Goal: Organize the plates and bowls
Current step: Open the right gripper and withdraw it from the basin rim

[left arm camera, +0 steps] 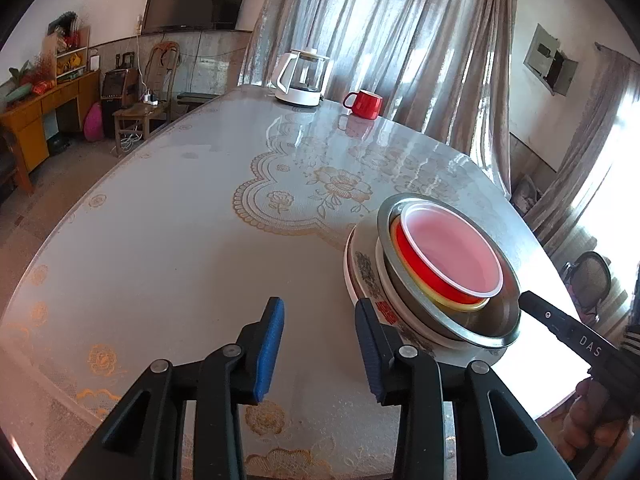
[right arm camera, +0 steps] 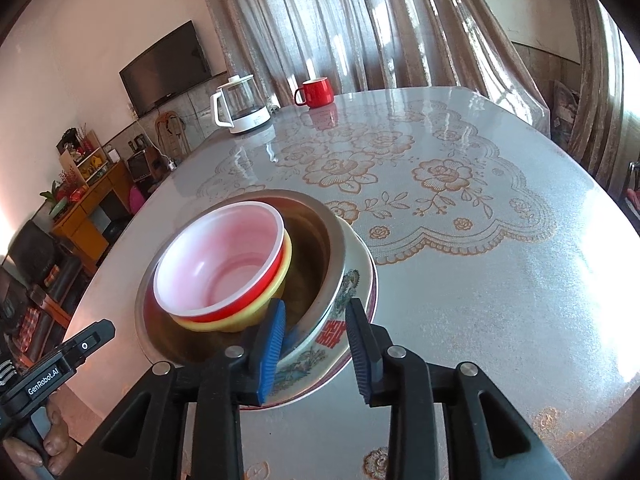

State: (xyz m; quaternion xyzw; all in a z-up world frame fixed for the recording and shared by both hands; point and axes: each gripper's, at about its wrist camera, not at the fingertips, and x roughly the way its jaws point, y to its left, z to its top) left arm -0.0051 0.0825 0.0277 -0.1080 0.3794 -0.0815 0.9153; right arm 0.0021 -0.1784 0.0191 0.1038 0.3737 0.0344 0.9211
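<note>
So the right gripper (right arm camera: pixel 316 340) has its jaws parted, straddling the near wall of the stack: the left pad sits inside the steel bowl's rim, the right pad outside the patterned bowl. There's a clear gap on the outer side, so it doesn't look like it's pinching anything. I can't quite tell if the inner pad touches the steel wall, the fisheye squashes it.

The left gripper (left arm camera: pixel 320 344) is partly open too and empty, nothing between the pads, just bare table (left arm camera: pixel 180 240). The stack sits at about 2 o'clock from it, with the right pad just beside the patterned bowl's edge.

The stack itself: a red bowl with a white inside (right arm camera: pixel 224 256) nests in a yellow bowl (right arm camera: pixel 240 318), that sits in the steel bowl (right arm camera: pixel 316 240), which sits in the patterned ceramic bowl (right arm camera: pixel 332 336), and all of it is on a plate (right arm camera: pixel 370 280). Biggest at the bottom, smallest on top, which is why it stands steady. Everything is mouth-up, axis vertical, though the red and yellow pair is shoved toward 9 o'clock inside the steel one, not centred.

Way back at 12 o'clock are a kettle (right arm camera: pixel 240 108) and a red mug (right arm camera: pixel 316 93), well apart from the stack.

My guess is the stacking is basically finished.
</note>
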